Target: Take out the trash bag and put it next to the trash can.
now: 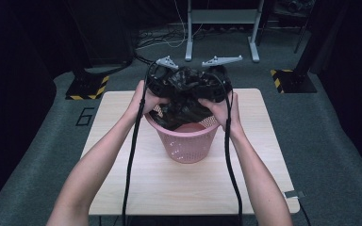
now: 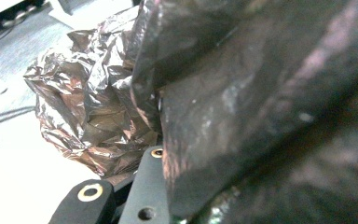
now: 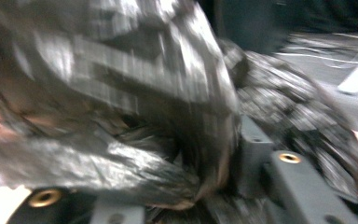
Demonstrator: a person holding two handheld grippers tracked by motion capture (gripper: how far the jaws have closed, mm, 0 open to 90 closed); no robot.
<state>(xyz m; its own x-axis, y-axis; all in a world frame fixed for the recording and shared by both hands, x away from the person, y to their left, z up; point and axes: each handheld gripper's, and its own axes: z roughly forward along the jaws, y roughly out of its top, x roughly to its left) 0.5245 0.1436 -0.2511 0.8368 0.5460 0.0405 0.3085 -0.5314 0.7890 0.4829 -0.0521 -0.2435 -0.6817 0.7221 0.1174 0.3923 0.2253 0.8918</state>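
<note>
Your two forearms reach forward and converge over the pink basket (image 1: pixel 187 141) at the surface's (image 1: pixel 136 179) centre. The left gripper (image 1: pixel 160 84) at 11 o'clock and right gripper (image 1: pixel 217 82) at 1 o'clock both have their jaws closed on the crumpled black bag (image 1: pixel 186 94), bunched above the basket's rim.

Both forearms are bare, no sleeves showing. Each black claw, left claw (image 1: pixel 162 82) and right claw (image 1: pixel 217 82), carries a grey three-cornered plate at its 12 o'clock end and trails a thick black cable toward 6 o'clock. Brass-ringed screw holes dot the matte black jaws.
</note>
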